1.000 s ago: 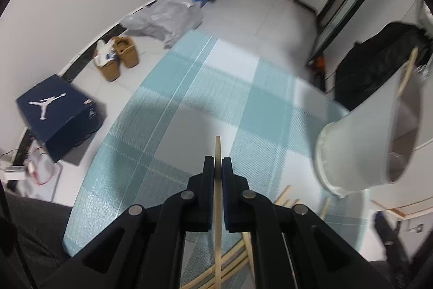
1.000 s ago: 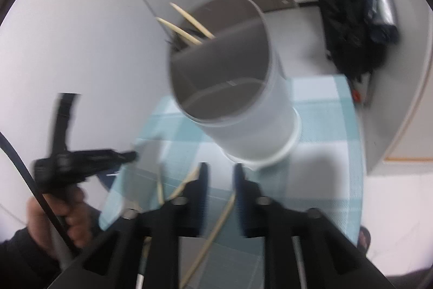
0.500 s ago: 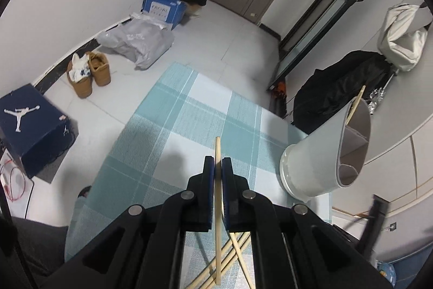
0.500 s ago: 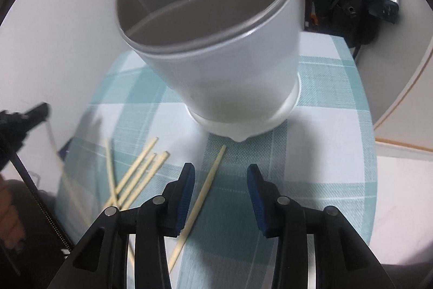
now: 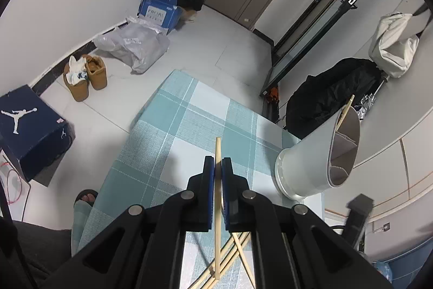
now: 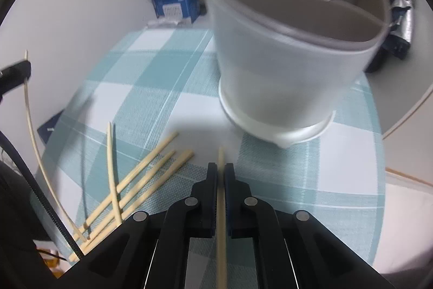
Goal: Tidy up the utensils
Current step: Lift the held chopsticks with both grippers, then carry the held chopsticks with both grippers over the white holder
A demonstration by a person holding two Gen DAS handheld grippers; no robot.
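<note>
My left gripper (image 5: 218, 163) is shut on a wooden chopstick (image 5: 217, 207) and holds it above the checked teal tablecloth (image 5: 173, 132). The white divided utensil holder (image 5: 316, 156) stands to its right with chopsticks (image 5: 347, 107) sticking out. My right gripper (image 6: 221, 167) is shut on another chopstick (image 6: 221, 221), low over the cloth just in front of the holder (image 6: 292, 53). Several loose chopsticks (image 6: 140, 180) lie on the cloth to its left. The left gripper (image 6: 16, 72) with its chopstick shows at the far left.
On the floor stand a navy shoe box (image 5: 29, 126), tan shoes (image 5: 86, 75), a grey plastic bag (image 5: 135, 45) and a blue box (image 5: 158, 8). Black bags (image 5: 330, 91) lie beyond the table. The table's left edge (image 5: 121, 151) is near.
My right gripper dropped to the cloth and closed on a chopstick lying in front of the holder. My left gripper rose higher with its chopstick.
</note>
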